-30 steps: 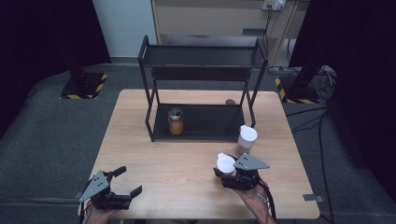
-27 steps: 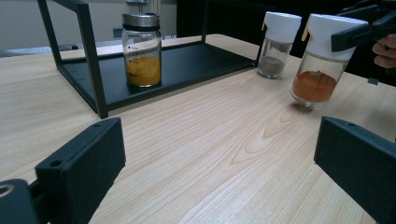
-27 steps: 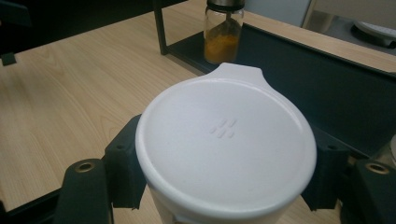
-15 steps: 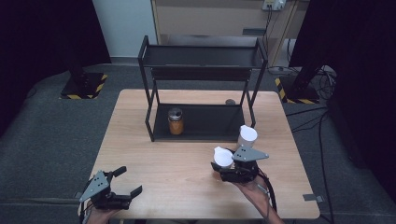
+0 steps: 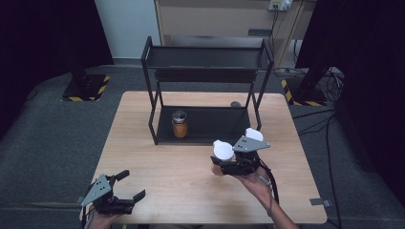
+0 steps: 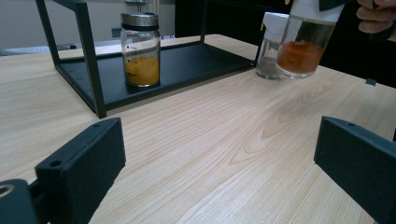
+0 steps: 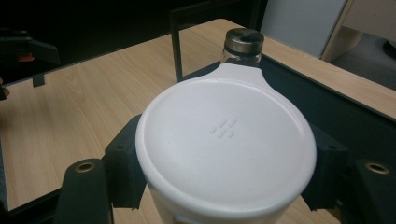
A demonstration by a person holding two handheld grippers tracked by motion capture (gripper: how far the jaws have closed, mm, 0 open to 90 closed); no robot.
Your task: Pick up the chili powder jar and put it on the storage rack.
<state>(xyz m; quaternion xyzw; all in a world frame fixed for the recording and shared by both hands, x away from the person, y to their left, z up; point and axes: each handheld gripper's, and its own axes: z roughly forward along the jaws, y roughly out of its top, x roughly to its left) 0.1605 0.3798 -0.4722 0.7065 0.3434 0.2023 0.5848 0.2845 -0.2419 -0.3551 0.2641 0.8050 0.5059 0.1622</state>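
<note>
Table (image 5: 157, 157): light wood | floor (image 5: 47, 143): grey carpet | backdrop: dark

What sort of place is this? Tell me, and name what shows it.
Probably a lab or studio set up for recording, not a kitchen: a bare wooden table on grey carpet, black curtains at the sides, hazard-striped stand bases and loose cables.

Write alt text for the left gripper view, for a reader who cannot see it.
The left tongs stand open over a bare wooden table. Beyond them a steel-lidded jar of yellow powder sits on the black rack. At the upper right, a white-capped jar of orange powder is held up, tilted, beside another white-capped jar.
</note>
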